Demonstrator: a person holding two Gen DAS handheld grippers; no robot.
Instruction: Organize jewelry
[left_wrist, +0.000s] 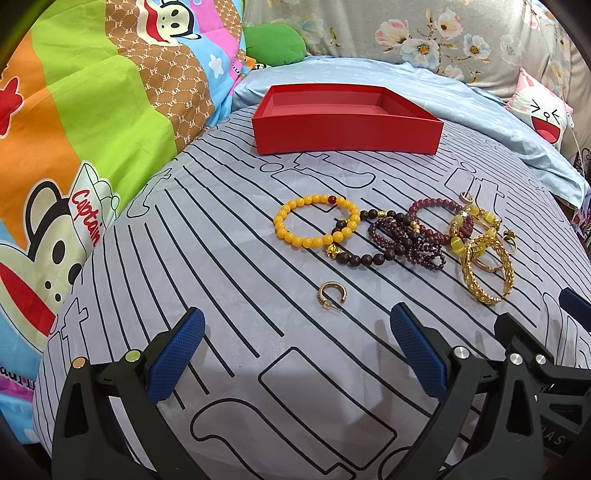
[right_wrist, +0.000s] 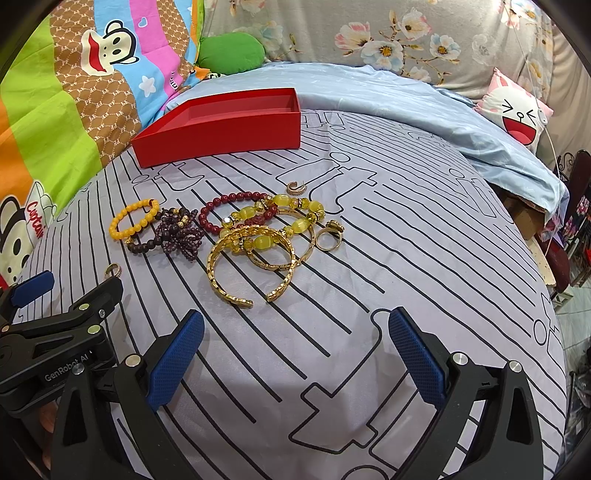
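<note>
- Left gripper (left_wrist: 297, 345): jaws wide, holding nothing.
- Right gripper (right_wrist: 295, 345): jaws wide, holding nothing.
- Jewelry pile (right_wrist: 236, 229): on striped sheet (right_wrist: 406, 258), near red box (right_wrist: 221, 136).
- Gold ear cuff (left_wrist: 332, 292): apart, just ahead of left gripper.

Readable text around me

My left gripper (right_wrist: 31, 291) reads "GenRobot AI"; the quilt (left_wrist: 85, 110) shows "Captain" and "PF".

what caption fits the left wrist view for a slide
Open left gripper hovers over a striped sheet, a gold hoop earring just ahead, beaded bracelets beyond, empty red box behind.
</note>
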